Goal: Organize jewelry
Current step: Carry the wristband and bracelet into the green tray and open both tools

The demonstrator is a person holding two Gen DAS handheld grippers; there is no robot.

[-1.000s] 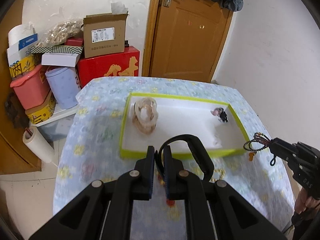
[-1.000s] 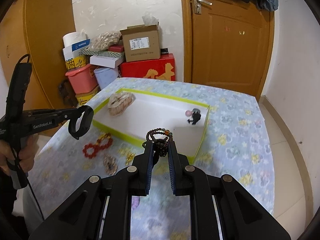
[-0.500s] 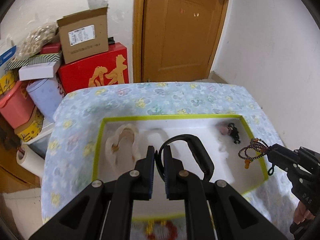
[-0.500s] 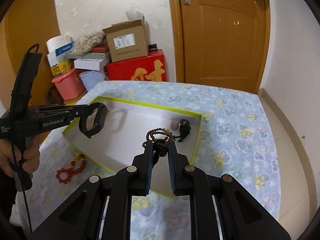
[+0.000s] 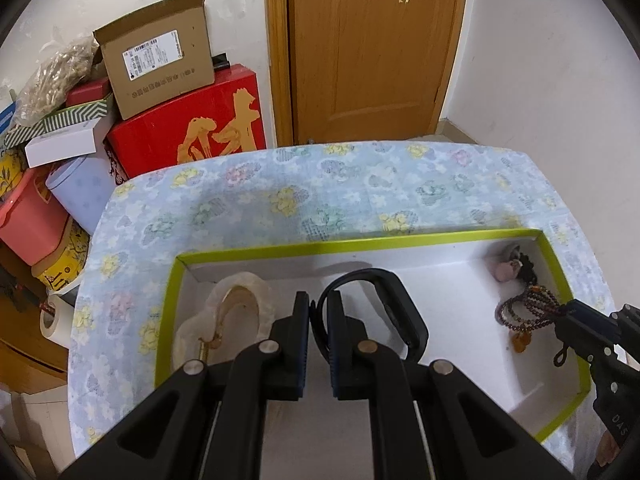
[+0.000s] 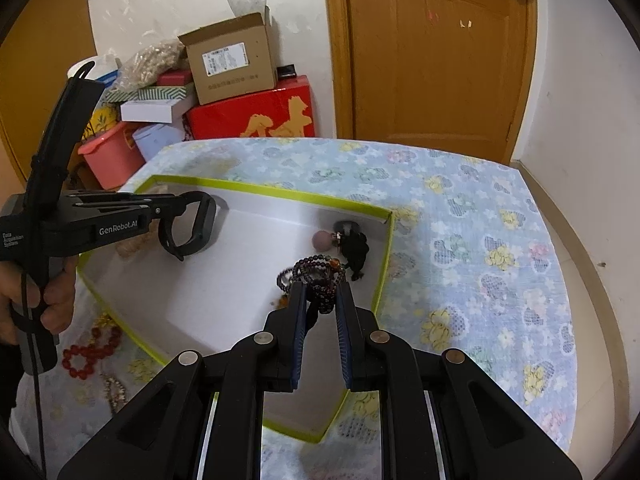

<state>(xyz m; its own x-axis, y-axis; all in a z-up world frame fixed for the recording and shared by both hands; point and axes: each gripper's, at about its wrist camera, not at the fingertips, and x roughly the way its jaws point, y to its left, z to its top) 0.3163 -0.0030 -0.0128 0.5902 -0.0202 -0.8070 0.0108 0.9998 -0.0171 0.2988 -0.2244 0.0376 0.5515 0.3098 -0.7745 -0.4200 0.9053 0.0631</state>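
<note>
The left gripper [image 5: 318,312] was clenched on a black band [image 5: 394,308], the right gripper [image 6: 321,300] on a beaded bracelet [image 6: 316,276], both over the tray [image 5: 360,243]. Placing seemed underway; next, letting go inside.

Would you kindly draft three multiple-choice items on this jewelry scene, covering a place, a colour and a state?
1. Where does the red bead bracelet lie?
A. inside the tray
B. on the tablecloth outside the tray
C. on the cardboard box

2. What colour is the rim of the tray?
A. yellow-green
B. red
C. blue

3. What does the left gripper hold?
A. nothing, its jaws wide open
B. a black band
C. a pink bin

Answers:
1 B: it rests on the flowered tablecloth, beside the tray's near edge.
2 A: a yellow-green border runs round the white floor.
3 B: its jaws pinch the black band above the tray, while the right gripper holds a dark bead bracelet.
</note>
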